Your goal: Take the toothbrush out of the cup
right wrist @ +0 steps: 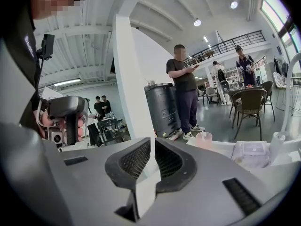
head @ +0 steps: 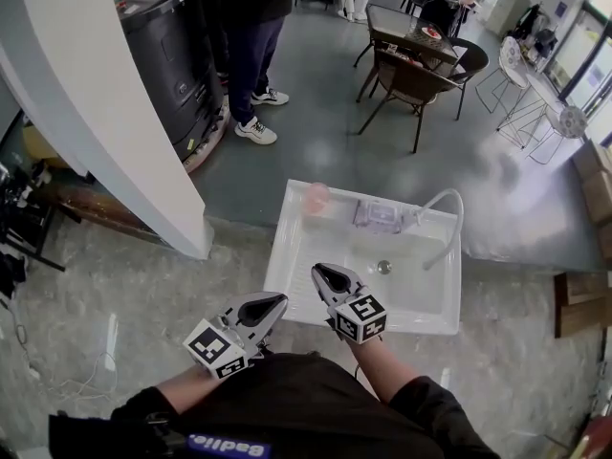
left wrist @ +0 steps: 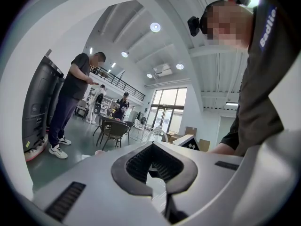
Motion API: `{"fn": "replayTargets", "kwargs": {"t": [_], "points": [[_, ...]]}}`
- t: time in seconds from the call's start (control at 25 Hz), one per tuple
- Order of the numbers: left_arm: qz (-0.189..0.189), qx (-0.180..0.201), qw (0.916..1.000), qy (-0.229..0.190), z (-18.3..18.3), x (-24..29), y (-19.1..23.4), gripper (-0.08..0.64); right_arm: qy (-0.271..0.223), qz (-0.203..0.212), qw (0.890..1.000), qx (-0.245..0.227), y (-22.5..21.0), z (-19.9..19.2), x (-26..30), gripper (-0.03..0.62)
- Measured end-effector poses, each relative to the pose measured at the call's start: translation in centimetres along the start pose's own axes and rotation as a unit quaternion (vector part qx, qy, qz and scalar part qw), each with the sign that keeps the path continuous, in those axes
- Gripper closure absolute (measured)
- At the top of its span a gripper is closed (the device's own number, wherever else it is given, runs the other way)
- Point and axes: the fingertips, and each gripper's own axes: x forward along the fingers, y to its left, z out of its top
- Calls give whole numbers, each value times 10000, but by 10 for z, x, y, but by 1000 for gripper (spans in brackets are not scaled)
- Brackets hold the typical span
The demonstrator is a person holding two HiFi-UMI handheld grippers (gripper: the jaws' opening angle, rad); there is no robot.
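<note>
We are looking down on a glossy grey floor (head: pixel 316 132) that is reflecting daylight. A broad white pillar (head: pixel 105 113) is slanting across the left. A tall dark machine (head: pixel 177 55) is standing just behind it, with a person (head: pixel 251 27) in dark clothes and white shoes standing beside that. Farther back, brown wicker chairs (head: pixel 406 84) are sitting round a dark table (head: pixel 406 29), and white wire chairs (head: pixel 521 84) are standing toward the right. Tall windows (left wrist: pixel 164 111) are letting light in, round ceiling lamps (left wrist: pixel 155 27) are glowing overhead, and a railed mezzanine (right wrist: pixel 235 41) is running along the upper level. Nearest us, mottled stone paving (head: pixel 124 295) is spreading out.
</note>
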Motion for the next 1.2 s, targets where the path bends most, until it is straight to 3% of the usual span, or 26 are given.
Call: {"fn": "replayTargets", "kwargs": {"t": [0.24,1.0,1.2], "points": [[96,-88,9999,31,-7,-8,14,560,362,-137,9990,207,-19,-33,33,511],[174,-65,9995,249,-17,-6,23,560,1095,-811,9899,392,-92,-108,92,468],[160,-75,9993,316,-21,-9,25,560,1033,-1083,9864,676,-115,-111,103,459]]}}
